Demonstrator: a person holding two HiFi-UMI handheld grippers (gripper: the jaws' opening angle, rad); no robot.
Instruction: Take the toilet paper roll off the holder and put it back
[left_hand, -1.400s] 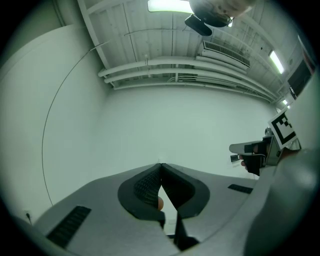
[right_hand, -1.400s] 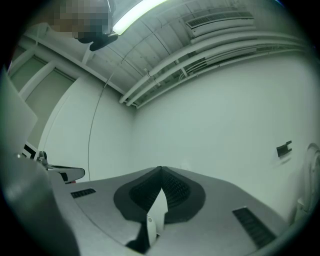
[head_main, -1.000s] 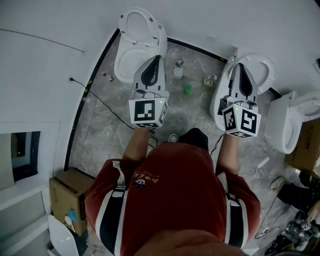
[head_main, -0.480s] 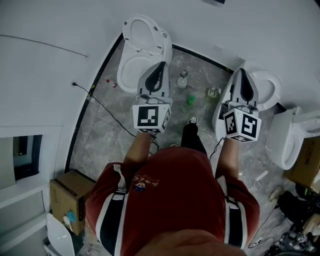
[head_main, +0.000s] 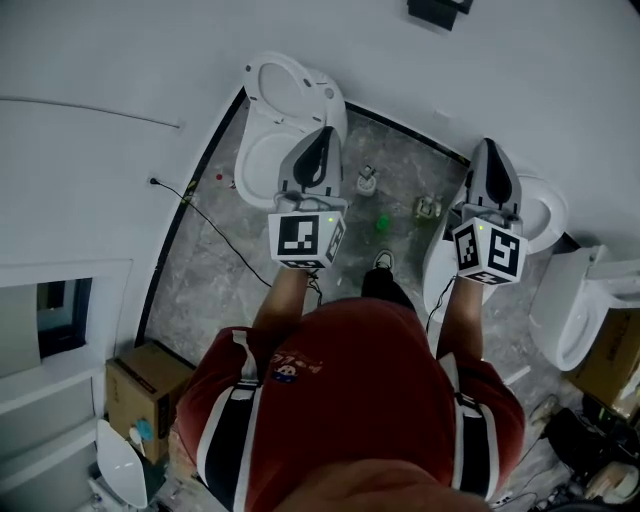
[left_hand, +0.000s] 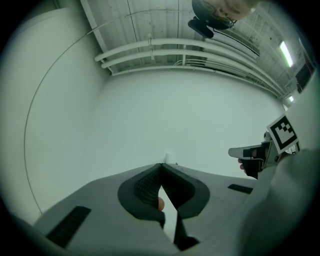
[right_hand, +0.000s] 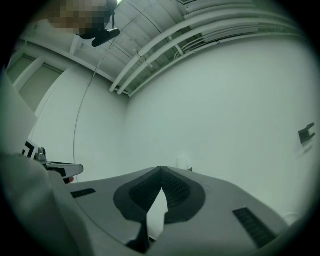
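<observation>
Ahead (wall): plain white wall (head_main: 100, 60), meets the floor along a dark curved skirting.
Floor: grey marbled floor (head_main: 215, 270), a thin black cable (head_main: 215, 225) trailing over it from the wall.
Person: seen from above, red shirt (head_main: 350, 400), both forearms stretched forward, one claw in each hand.
Toilets: three white ones. Left toilet (head_main: 285, 95) against the wall, under the left claw; middle toilet (head_main: 540, 215) under the right claw; right toilet (head_main: 570, 310) at the frame's edge.
Box: cardboard box (head_main: 145, 390) by the wall, behind the person's left side.
Left claw (left_hand: 161, 170): clenched, tips meeting, nothing gripped; aimed at bare wall.
Right claw (right_hand: 160, 174): clenched, tips meeting, nothing gripped; level with the left one, well apart.
Floor litter: green bottle (head_main: 381, 223) between the two claws.
Toilet paper roll: in neither claw. Small pale thing (right_hand: 184, 162) on the wall just past the right claw's tips; too small to tell if that is it.
</observation>
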